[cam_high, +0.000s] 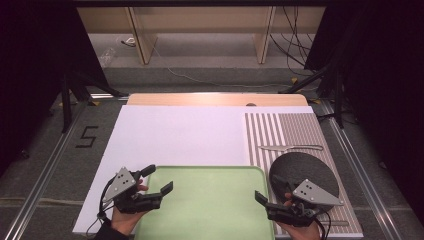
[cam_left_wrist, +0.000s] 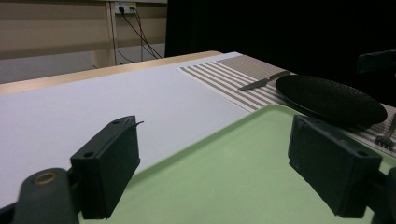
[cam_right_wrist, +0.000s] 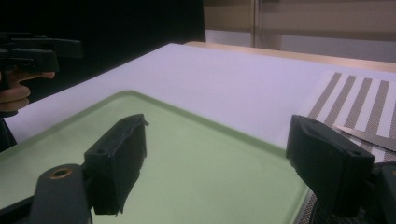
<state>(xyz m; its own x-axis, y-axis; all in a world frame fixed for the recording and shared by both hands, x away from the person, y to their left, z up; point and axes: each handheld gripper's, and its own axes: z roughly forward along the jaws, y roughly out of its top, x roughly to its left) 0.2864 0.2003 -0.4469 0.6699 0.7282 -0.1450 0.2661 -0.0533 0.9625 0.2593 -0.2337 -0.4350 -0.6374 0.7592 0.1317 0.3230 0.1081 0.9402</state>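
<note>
A pale green tray (cam_high: 210, 200) lies empty at the near edge of the table. My left gripper (cam_high: 159, 179) hovers over the tray's left rim, held by a hand, jaws wide apart with nothing between them. My right gripper (cam_high: 269, 188) is at the tray's right rim, also open and empty. In the left gripper view the left gripper (cam_left_wrist: 215, 163) looks across the tray (cam_left_wrist: 243, 140) toward a black plate (cam_left_wrist: 327, 98). The right gripper view has the right gripper (cam_right_wrist: 215, 163) spread over the tray (cam_right_wrist: 187, 140), with the left gripper (cam_right_wrist: 37, 51) far off.
A black plate (cam_high: 305, 172) sits on a striped placemat (cam_high: 285, 130) right of the tray. A knife (cam_high: 290, 148) lies beyond the plate, and a fork's tines (cam_left_wrist: 387, 135) lie beside it. A white sheet (cam_high: 175, 135) covers the table's left and middle.
</note>
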